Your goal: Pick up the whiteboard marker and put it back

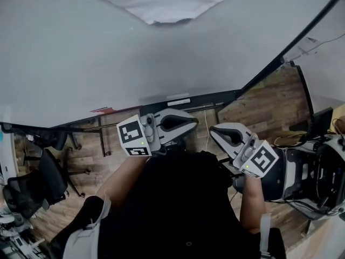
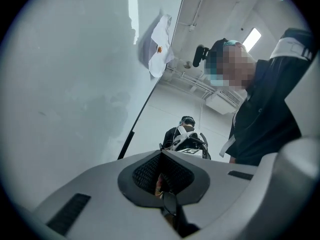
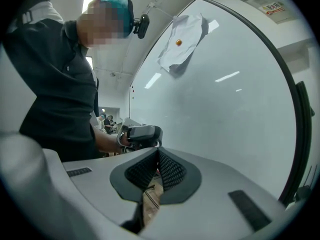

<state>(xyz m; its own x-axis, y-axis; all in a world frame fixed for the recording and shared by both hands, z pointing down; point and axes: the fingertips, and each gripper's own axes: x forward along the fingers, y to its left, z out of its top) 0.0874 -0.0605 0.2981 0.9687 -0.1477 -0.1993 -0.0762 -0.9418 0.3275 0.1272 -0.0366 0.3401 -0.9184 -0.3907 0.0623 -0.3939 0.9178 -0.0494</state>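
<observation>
Marker is in neither tool. A thin red streak [image 1: 102, 110] on the ledge [image 1: 210, 96] under the whiteboard [image 1: 108, 53] may be it, though it is too small to tell.

At the far left a black office chair [image 1: 32, 190] stands on the wooden floor [image 1: 269, 99]. The whiteboard fills the upper part of the head view. A white sheet [image 1: 172, 1] hangs on it at the top; the left gripper view and the right gripper view show a small orange dot on that sheet.

Below the ledge, the left tool [image 1: 193, 124] is raised in front of the person's dark shirt [image 1: 172, 204] and points right across the view. Its own camera shows its dark ribbed pads pressed together at the tip with nothing between them.

Just to its right, the right tool [image 1: 214, 132] points up and left toward it, the 2 tips near each other but apart. Its pads are also pressed together at the tip with nothing gripped, and wooden floor shows through the slit behind them.

At the far right, dark equipment [image 1: 318, 171] with cables sits on the floor.
</observation>
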